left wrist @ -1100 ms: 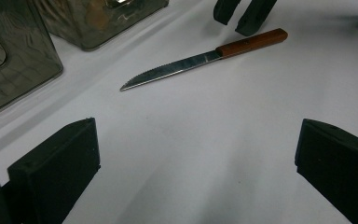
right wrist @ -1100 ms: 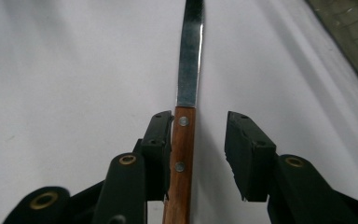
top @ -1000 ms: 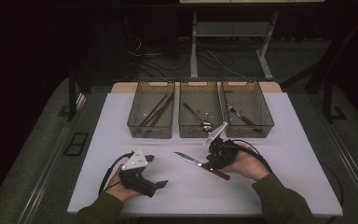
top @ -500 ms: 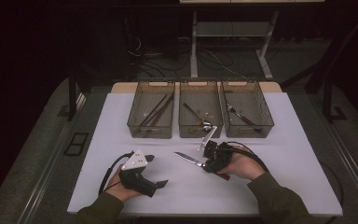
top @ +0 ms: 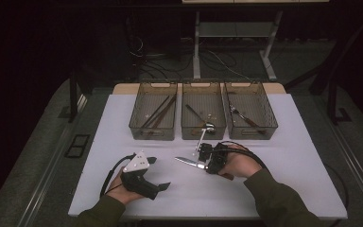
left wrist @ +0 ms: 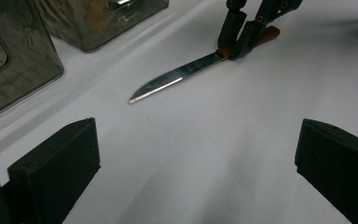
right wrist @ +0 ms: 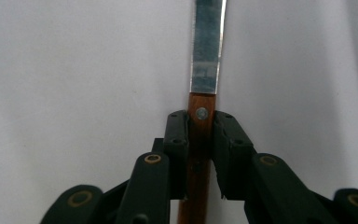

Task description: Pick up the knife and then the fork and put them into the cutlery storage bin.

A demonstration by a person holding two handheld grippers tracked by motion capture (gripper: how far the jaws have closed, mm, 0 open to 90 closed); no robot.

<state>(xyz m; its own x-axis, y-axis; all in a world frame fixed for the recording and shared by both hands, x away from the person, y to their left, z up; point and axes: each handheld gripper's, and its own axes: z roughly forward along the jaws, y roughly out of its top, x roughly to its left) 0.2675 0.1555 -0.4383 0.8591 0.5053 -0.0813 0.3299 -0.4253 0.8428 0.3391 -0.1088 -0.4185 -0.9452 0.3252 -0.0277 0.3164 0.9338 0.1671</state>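
White table [top: 293,142], right gripper [right wrist: 200,135] jaws just closed onto knife [right wrist: 207,56] handle, left gripper [left wrist: 196,154] spread, unmoved

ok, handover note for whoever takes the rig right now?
Right gripper: jaws have just been closing, now pressed on the wooden handle of the knife, which lies flat on the white table, not lifted.
Left gripper: open, holding nothing, resting on the table.
Three bins at the back hold cutlery.
Left to do: lift the knife, probably sort it into a bin.
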